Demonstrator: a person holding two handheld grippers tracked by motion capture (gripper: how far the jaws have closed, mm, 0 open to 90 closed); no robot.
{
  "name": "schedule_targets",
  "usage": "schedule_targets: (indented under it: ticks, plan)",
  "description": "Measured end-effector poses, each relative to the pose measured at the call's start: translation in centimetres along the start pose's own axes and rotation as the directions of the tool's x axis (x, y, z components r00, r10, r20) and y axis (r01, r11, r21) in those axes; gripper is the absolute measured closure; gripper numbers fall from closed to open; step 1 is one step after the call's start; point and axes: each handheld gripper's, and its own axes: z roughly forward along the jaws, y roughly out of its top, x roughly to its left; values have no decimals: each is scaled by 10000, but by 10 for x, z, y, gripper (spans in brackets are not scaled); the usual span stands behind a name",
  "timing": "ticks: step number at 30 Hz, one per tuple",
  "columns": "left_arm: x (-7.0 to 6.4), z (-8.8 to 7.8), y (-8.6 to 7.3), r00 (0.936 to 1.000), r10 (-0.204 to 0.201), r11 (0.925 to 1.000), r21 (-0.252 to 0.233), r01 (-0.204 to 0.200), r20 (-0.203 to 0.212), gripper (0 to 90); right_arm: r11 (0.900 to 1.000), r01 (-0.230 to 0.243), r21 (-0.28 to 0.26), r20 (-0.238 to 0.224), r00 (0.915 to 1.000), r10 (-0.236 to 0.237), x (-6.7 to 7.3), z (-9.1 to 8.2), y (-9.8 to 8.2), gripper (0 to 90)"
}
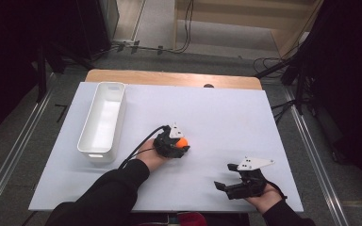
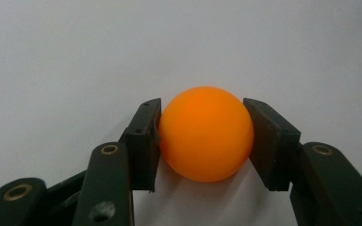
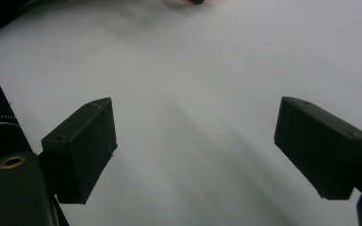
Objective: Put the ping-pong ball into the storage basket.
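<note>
Grip should be kept even while the orange ball (image 2: pixel 206 133) is lifted straight off the white table (image 1: pixel 226 117), since it is pinched between both pads of the left gripper (image 2: pixel 202 141) near the table's middle. The ball is smooth, round and matt orange, so slipping is likely. The right gripper (image 3: pixel 195 146) rests wide open and empty near the table's front edge.

The orange ball (image 2: pixel 206 134) looks like smooth plastic with a soft, matt sheen. The left tool (image 2: pixel 201 141) is dull black plastic, its pads (image 2: pixel 143 141) flat and matt, with small brass-coloured metal rings set into the arms. The right tool (image 3: pixel 195 146) has the same matt black finish. The surface (image 1: pixel 217 117) is a smooth, pale sheet over wood. The white bin (image 1: pixel 102 123) looks like glossy plastic.
</note>
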Motion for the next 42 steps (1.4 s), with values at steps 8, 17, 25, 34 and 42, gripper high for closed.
schedule_targets:
  ticks: [8, 17, 25, 34, 42]
  plan:
    - [1, -1, 0, 10000, -15, 10000, 54, 14, 49, 503, 10000, 66, -13, -23, 10000, -66, 0, 0, 0, 122]
    - [4, -3, 1, 9994, -338, 9994, -65, 338, 76, 503, 10000, 79, -34, -20, 10000, -79, 0, 1, 0, 121]
    - [6, -10, 4, 9992, -388, 9992, -115, 390, 116, 502, 10000, 41, -4, -31, 10000, -41, 0, 0, 0, 121]
    - [6, -18, 7, 9984, -517, 9981, -333, 524, 214, 502, 10000, 48, 19, -44, 10000, -48, 1, 1, 0, 121]
    - [5, -26, 9, 9983, -517, 9975, -470, 529, 252, 502, 10000, 51, 28, -77, 10000, -51, 1, 1, 0, 122]
